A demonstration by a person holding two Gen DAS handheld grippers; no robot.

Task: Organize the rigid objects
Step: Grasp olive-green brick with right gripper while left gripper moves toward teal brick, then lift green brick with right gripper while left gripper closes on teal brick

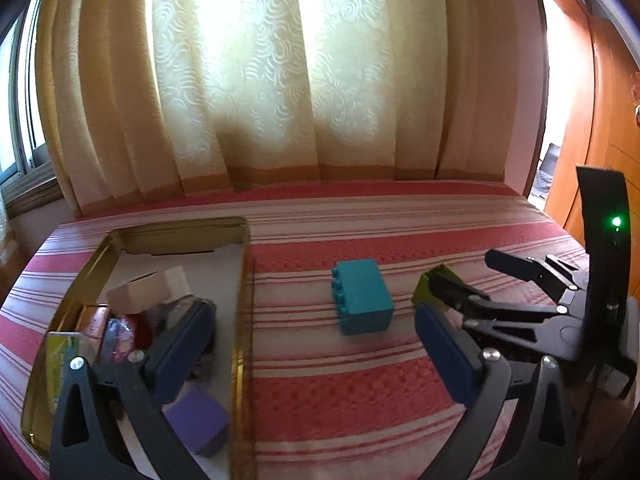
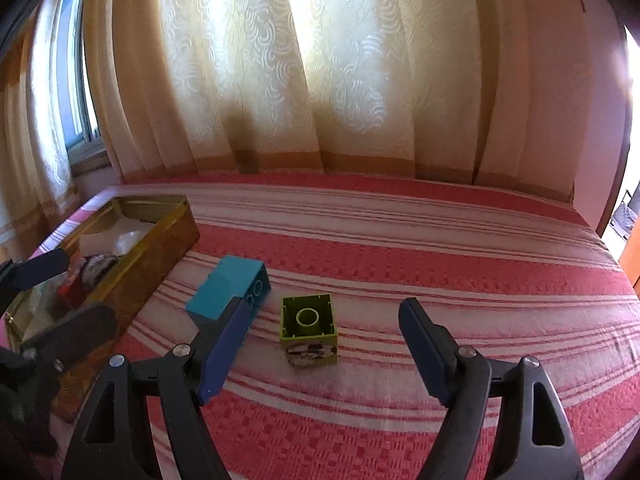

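Observation:
A teal brick lies on its side on the striped bedspread. To its right a lime-green brick rests with its hollow side up. My left gripper is open wide; its left finger hangs over the gold tin and the teal brick lies just ahead between the fingers. My right gripper is open, and the green brick sits just ahead between its fingertips, untouched. In the left wrist view one right finger hides part of the green brick.
The gold tin at the left holds several things, among them a white block and a purple block. Cream curtains hang behind the bed's far edge. An orange wooden door stands at the right.

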